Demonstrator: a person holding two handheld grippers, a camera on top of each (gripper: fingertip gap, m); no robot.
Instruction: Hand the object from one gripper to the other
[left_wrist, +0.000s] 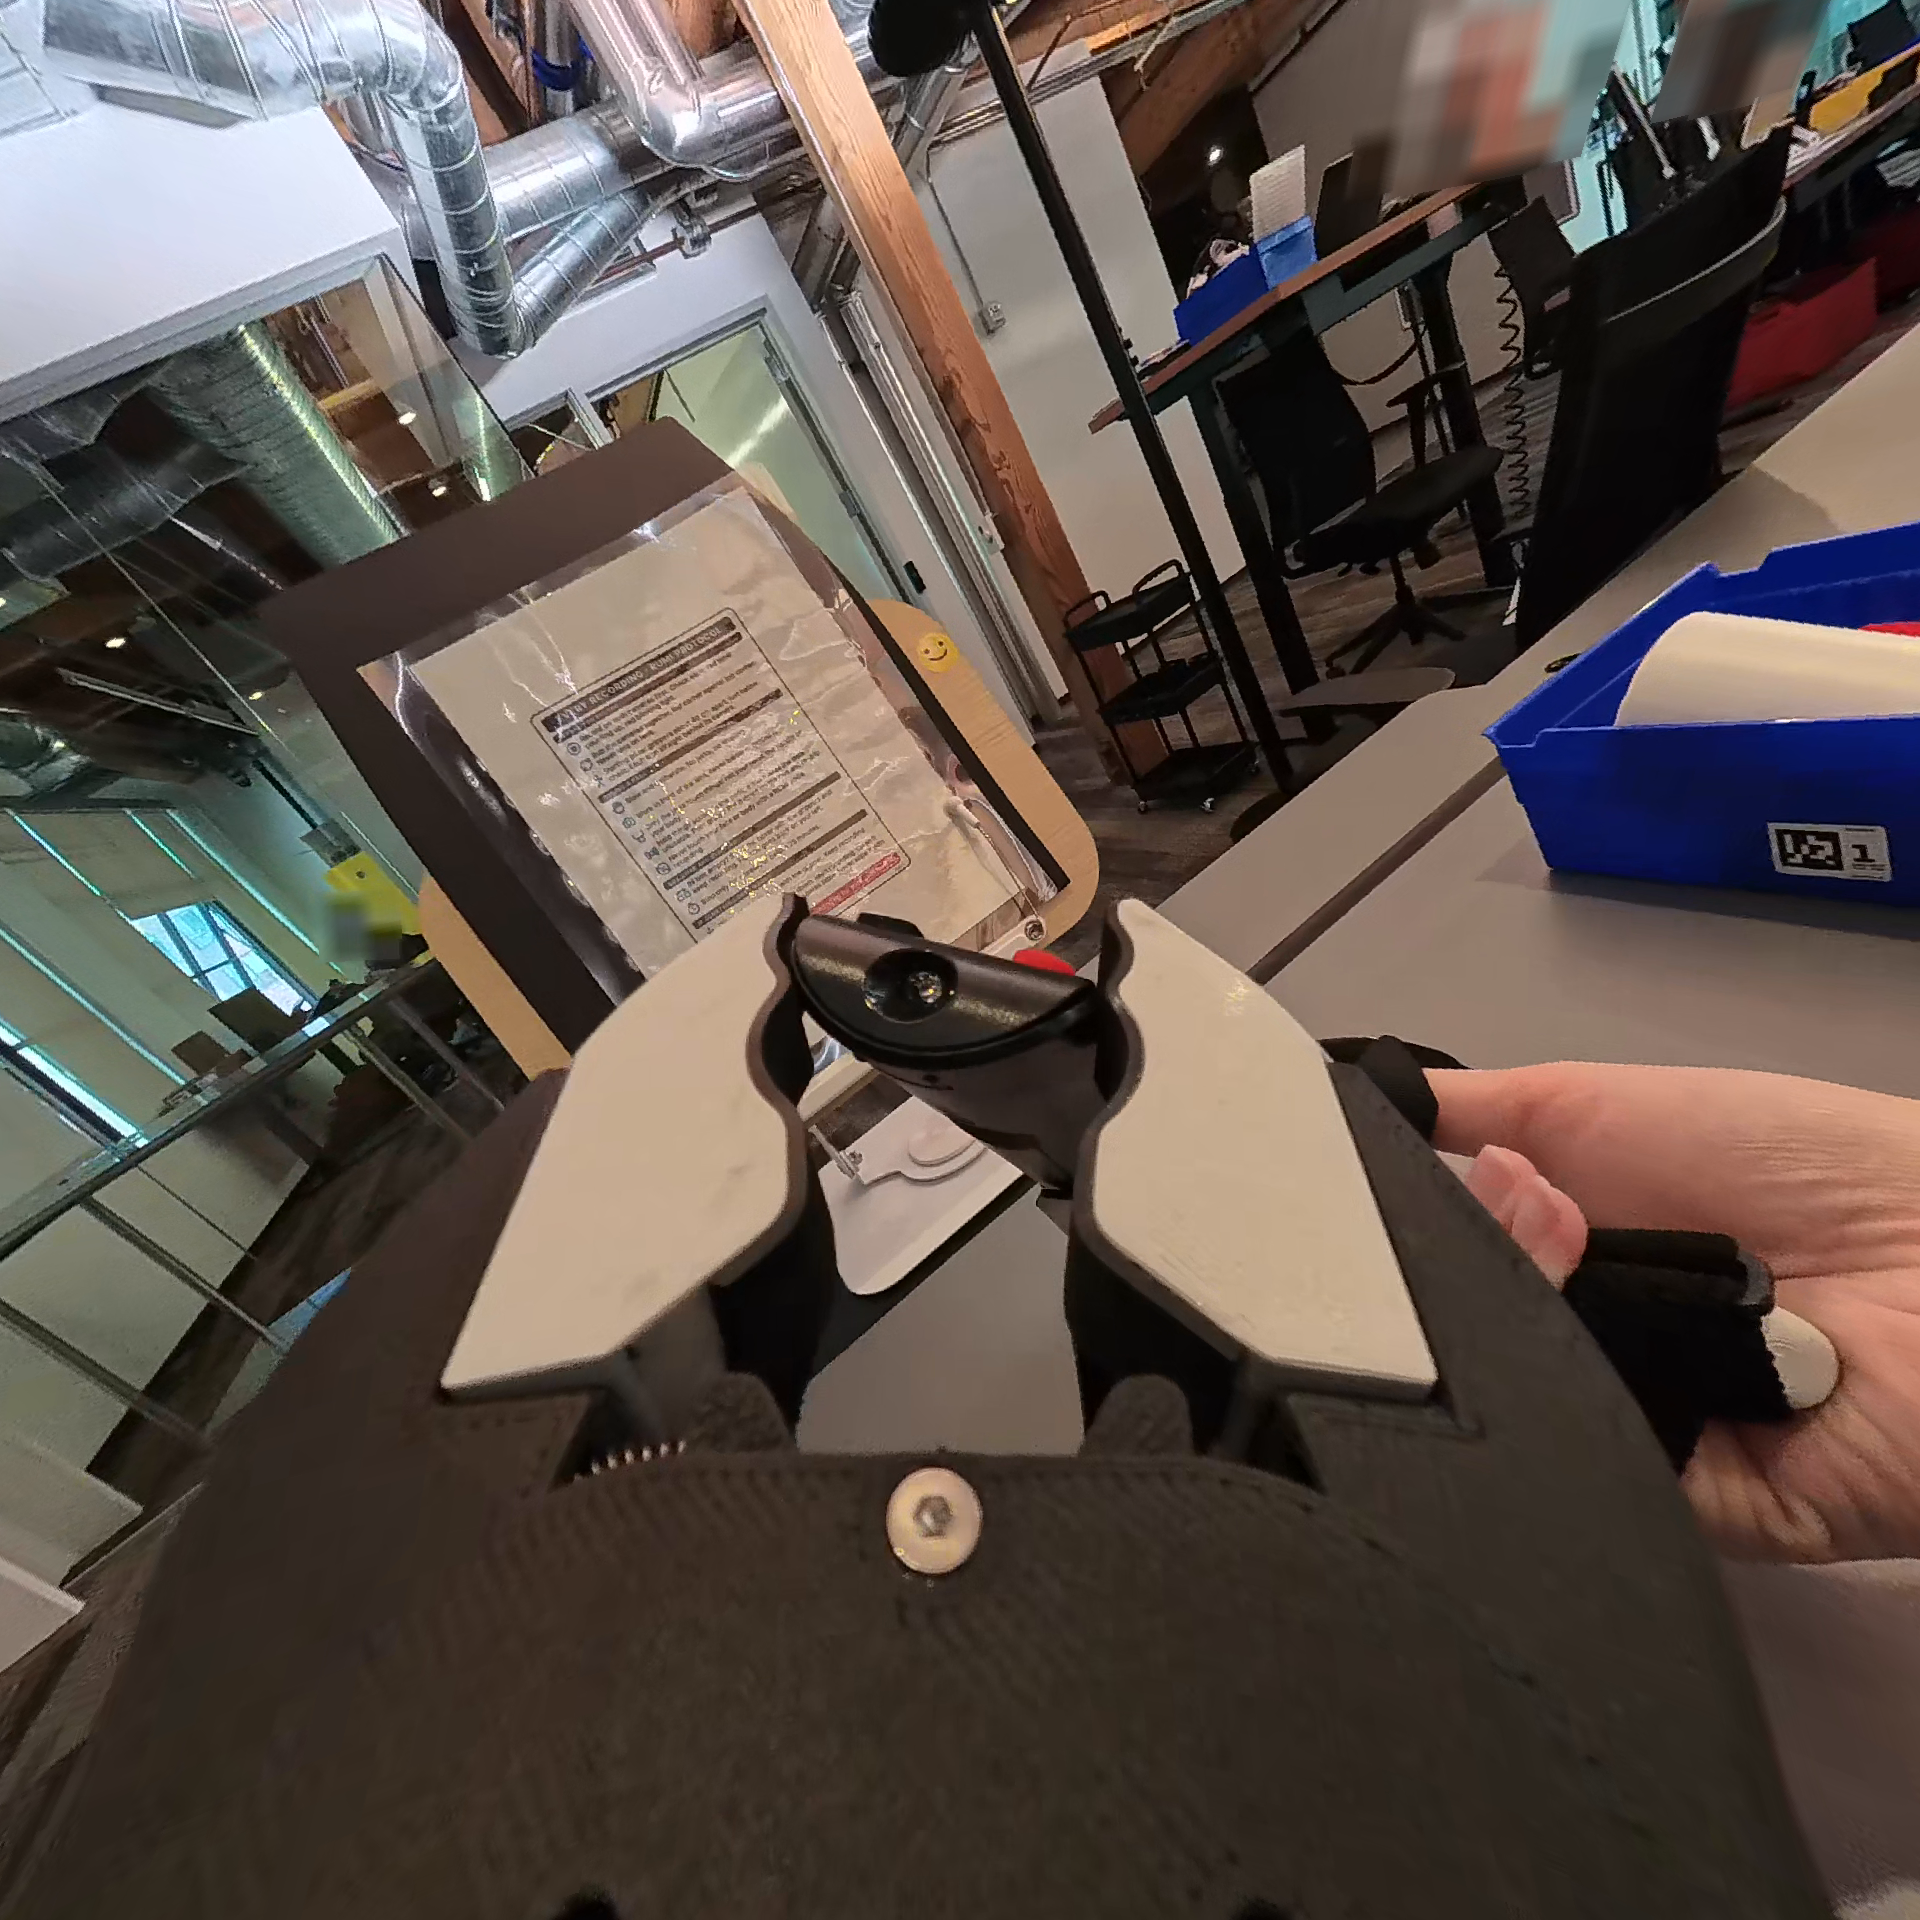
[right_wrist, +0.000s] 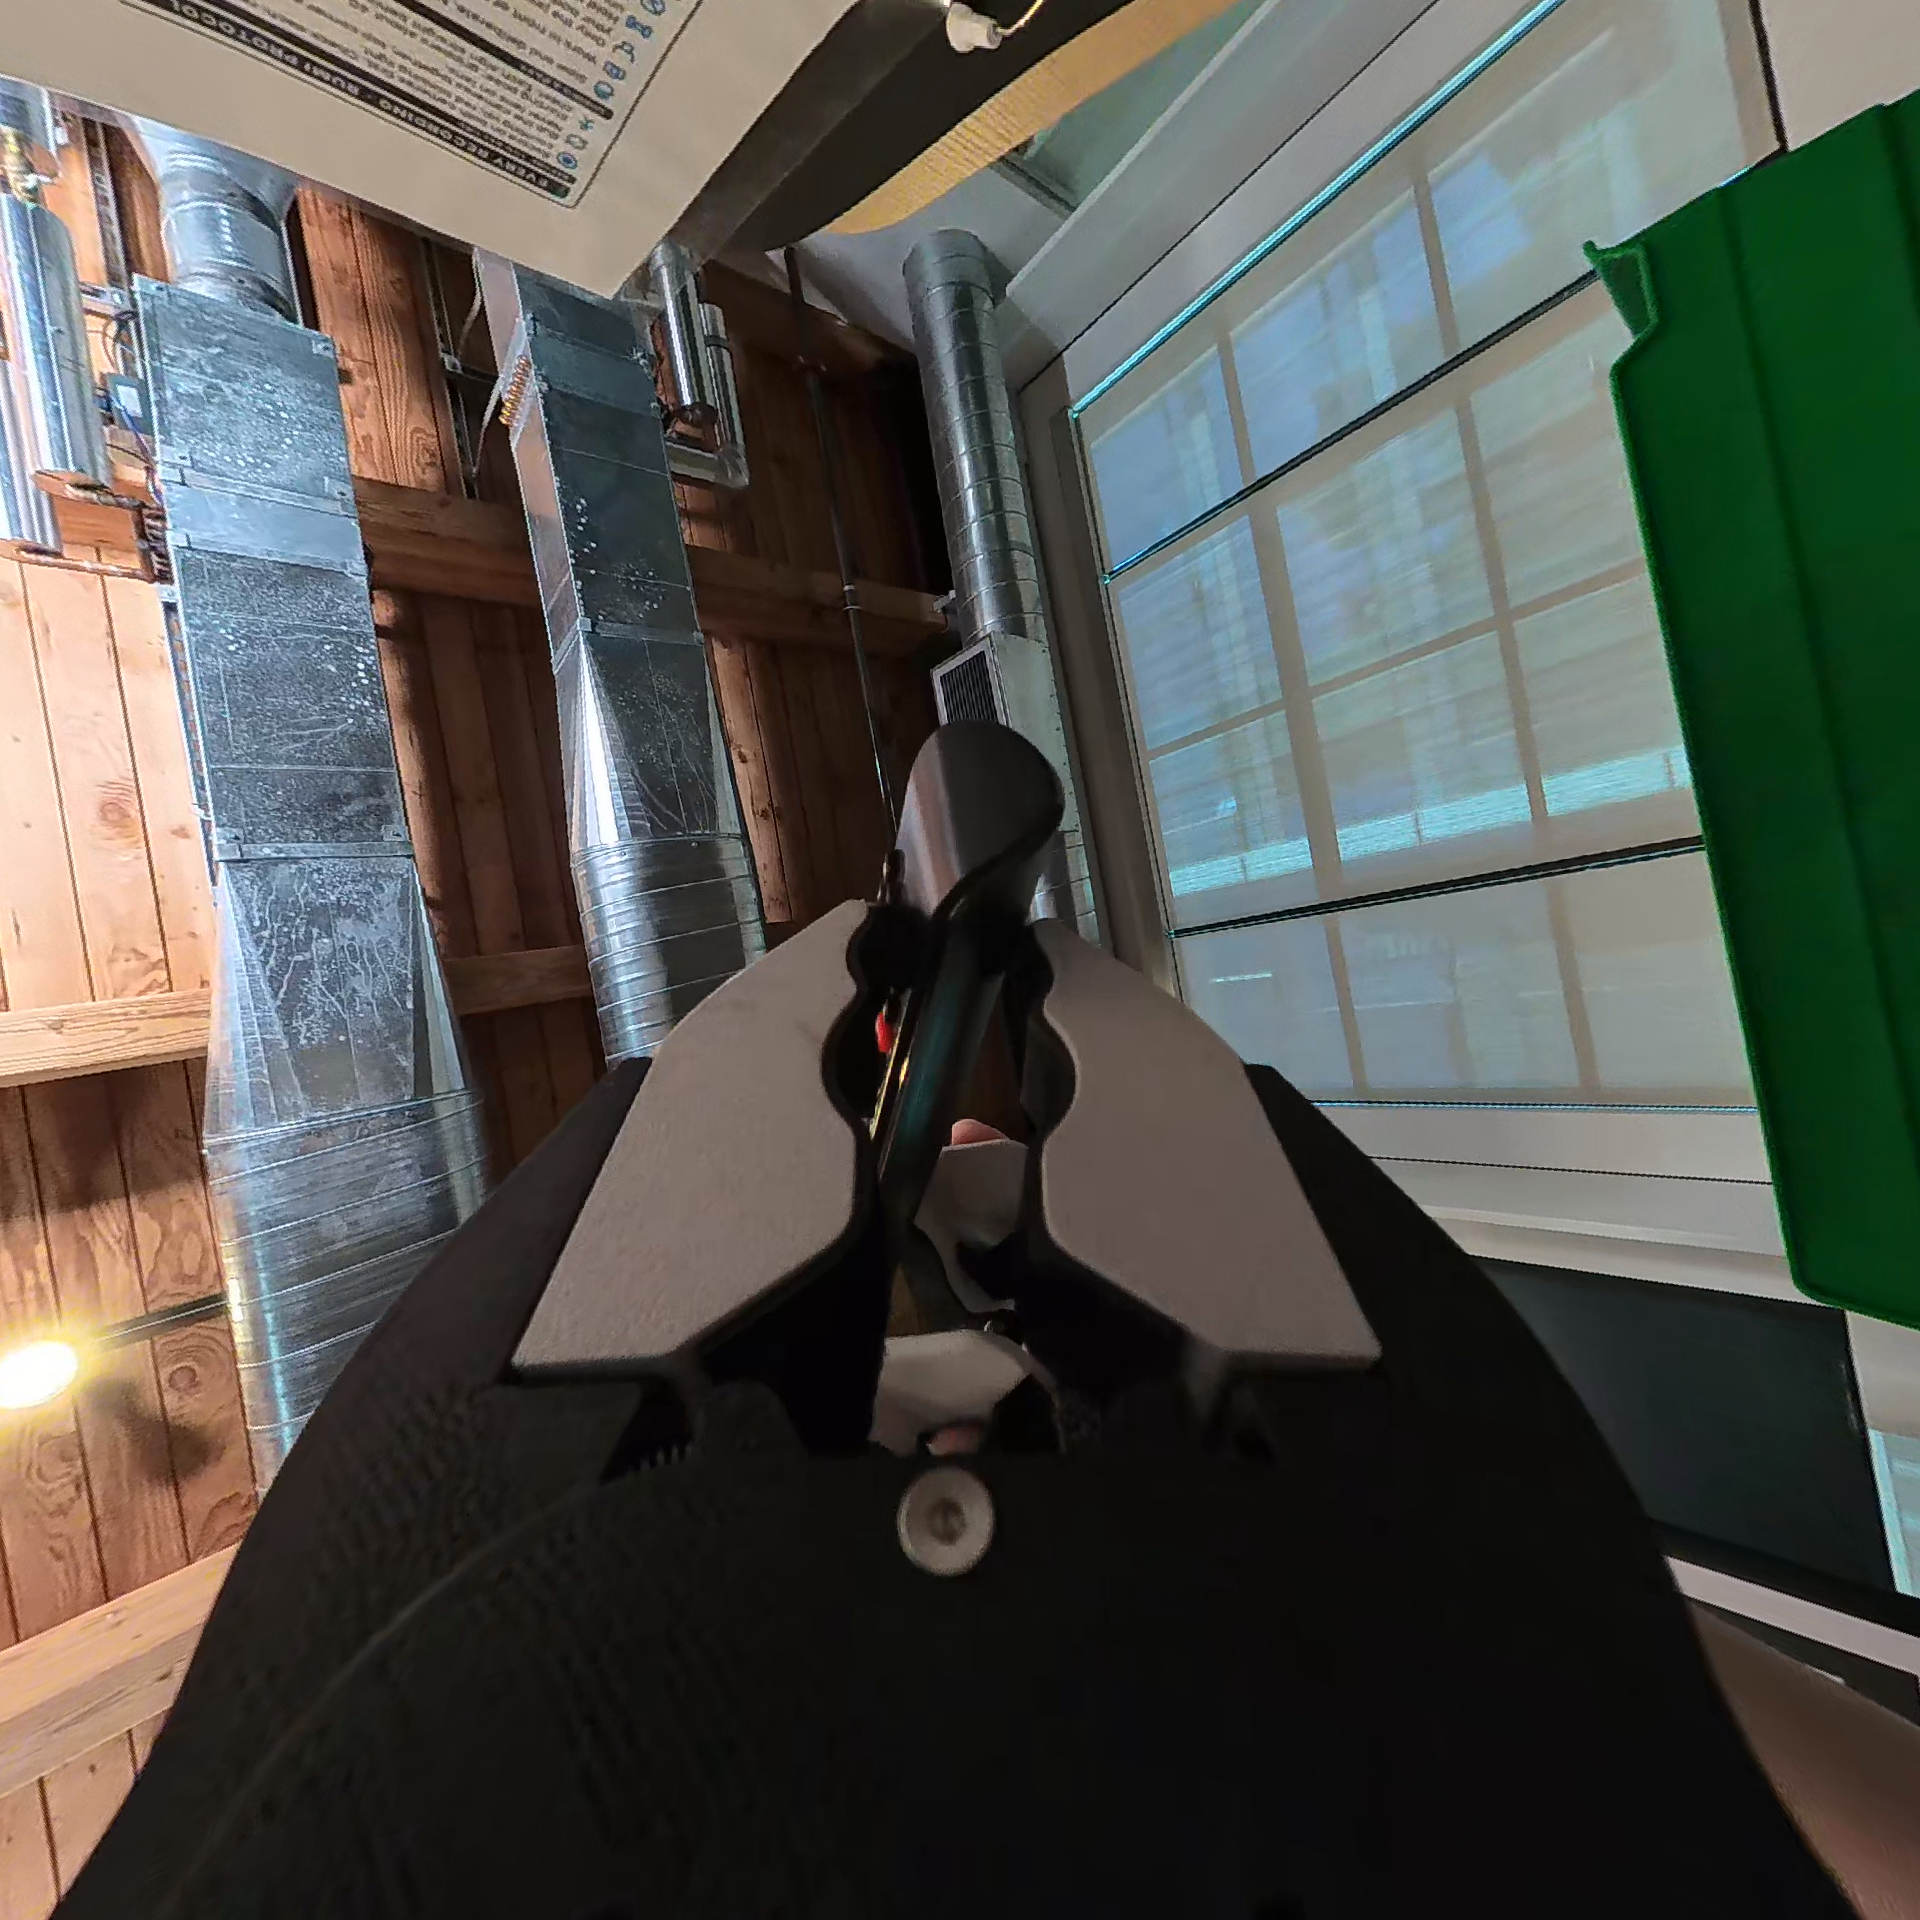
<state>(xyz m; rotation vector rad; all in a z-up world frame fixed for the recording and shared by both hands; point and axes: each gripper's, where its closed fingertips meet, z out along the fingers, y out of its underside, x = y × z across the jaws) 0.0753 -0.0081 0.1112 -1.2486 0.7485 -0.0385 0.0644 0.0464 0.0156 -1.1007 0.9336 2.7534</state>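
A black remote (left_wrist: 935, 997) with a red button is held in the air, seen end-on in the left wrist view. My left gripper (left_wrist: 951, 935) is closed across its width, and its fingertips touch both sides. The remote runs down and to the right behind my left gripper's right finger. In the right wrist view the remote (right_wrist: 977, 810) shows edge-on, pointing up past the fingertips. My right gripper (right_wrist: 951, 935) is narrowed on its thin sides. A pale finger of the left gripper shows through the gap below.
A blue bin (left_wrist: 1704, 790) holding a white roll sits on the grey table (left_wrist: 1507, 987) to the right. A dark board with a sheet in plastic (left_wrist: 665, 748) stands just ahead. A gloved hand (left_wrist: 1714, 1247) is at the right. A green bin (right_wrist: 1787, 727) is at the right of the right wrist view. The gap from one gripper's tips to the other's is roughly 11 cm.
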